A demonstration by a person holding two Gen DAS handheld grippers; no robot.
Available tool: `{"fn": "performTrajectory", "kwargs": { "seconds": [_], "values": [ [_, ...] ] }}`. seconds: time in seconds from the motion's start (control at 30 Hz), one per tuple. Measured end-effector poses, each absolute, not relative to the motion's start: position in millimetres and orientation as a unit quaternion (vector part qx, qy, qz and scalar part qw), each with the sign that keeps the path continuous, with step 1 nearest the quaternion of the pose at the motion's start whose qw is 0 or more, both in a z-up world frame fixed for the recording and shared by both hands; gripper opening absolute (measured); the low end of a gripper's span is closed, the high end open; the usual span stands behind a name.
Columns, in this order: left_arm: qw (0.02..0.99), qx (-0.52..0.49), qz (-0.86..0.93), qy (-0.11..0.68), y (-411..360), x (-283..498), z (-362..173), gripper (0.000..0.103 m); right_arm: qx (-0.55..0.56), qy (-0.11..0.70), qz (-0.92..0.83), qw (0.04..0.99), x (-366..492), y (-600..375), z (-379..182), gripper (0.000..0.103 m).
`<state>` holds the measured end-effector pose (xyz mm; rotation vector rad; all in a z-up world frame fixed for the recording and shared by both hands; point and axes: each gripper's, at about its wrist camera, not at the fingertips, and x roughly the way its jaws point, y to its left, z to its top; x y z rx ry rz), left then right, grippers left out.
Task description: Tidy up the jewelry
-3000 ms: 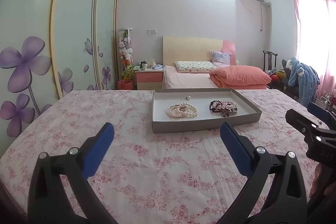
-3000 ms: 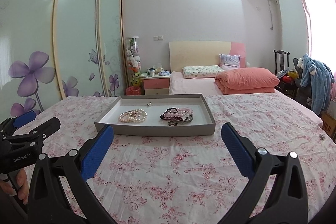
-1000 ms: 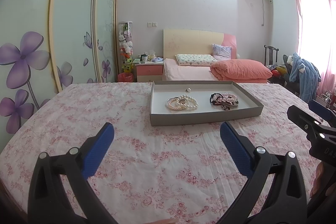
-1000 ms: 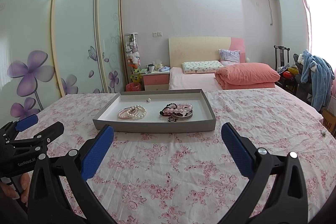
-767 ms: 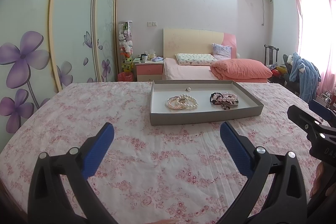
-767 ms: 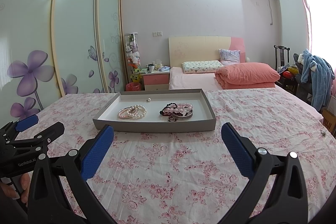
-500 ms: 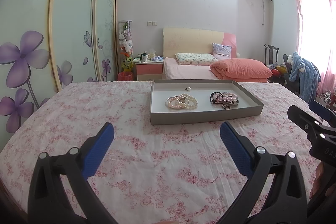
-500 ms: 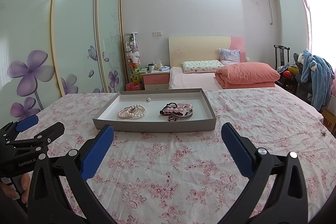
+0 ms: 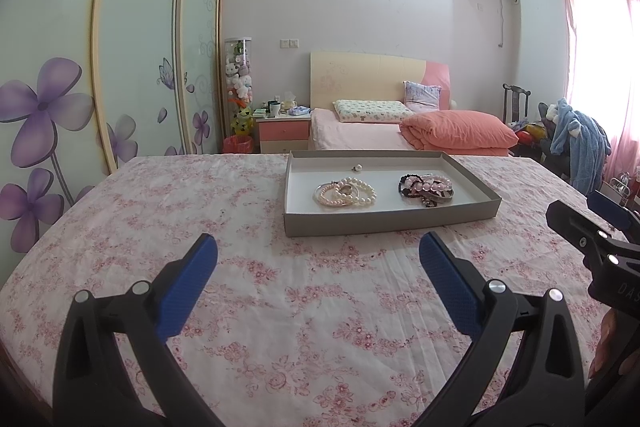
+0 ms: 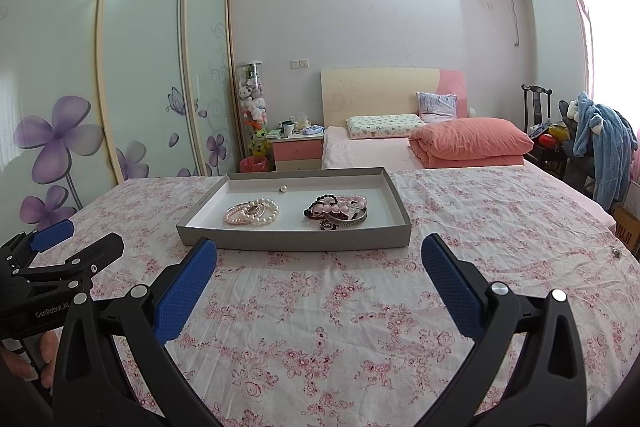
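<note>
Left tool [image 9: 316, 259] and right tool [image 10: 318, 263], both spread wide and empty, hover near a grey tray [image 10: 294, 239] holding pearl bracelets [image 10: 252, 213] and dark beads [image 10: 338, 211]

- One shallow grey cardboard tray [image 9: 390, 221] with a white floor is sitting on the tabletop under one pink floral cloth [image 9: 168, 215].
- Two heaps of jewelry are lying in the tray: one cluster of cream pearl bracelets [image 9: 346, 193] on its left, one tangle of dark and pink beaded bracelets [image 9: 426, 189] on its right; the pieces within each heap are overlapping too much to count.
- One small loose pearl earring [image 9: 357, 168] is resting near the tray's far wall.
- Two black hand-held grippers with blue pads are showing: the left hand-held gripper [image 9: 316, 267] and the right hand-held gripper [image 10: 318, 269], two fingers each.
</note>
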<state>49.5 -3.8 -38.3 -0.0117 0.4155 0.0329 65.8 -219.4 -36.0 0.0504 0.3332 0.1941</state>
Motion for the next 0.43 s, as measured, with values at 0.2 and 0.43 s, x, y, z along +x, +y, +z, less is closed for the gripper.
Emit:
{"fn": "performTrajectory", "kwargs": {
  "seconds": [0.2, 0.43],
  "values": [
    [0.978, -0.006, 0.015, 0.207, -5.0, 49.1, -40.1, 0.099, 0.025, 0.166, 0.096, 0.981, 66.4, -219.0, -36.1, 0.101],
    [0.977, -0.010, 0.012, 0.212, -6.2, 48.6, -41.0, 0.099, 0.025, 0.166, 0.096, 0.981, 65.6, -219.1, -36.1, 0.101]
  ]
}}
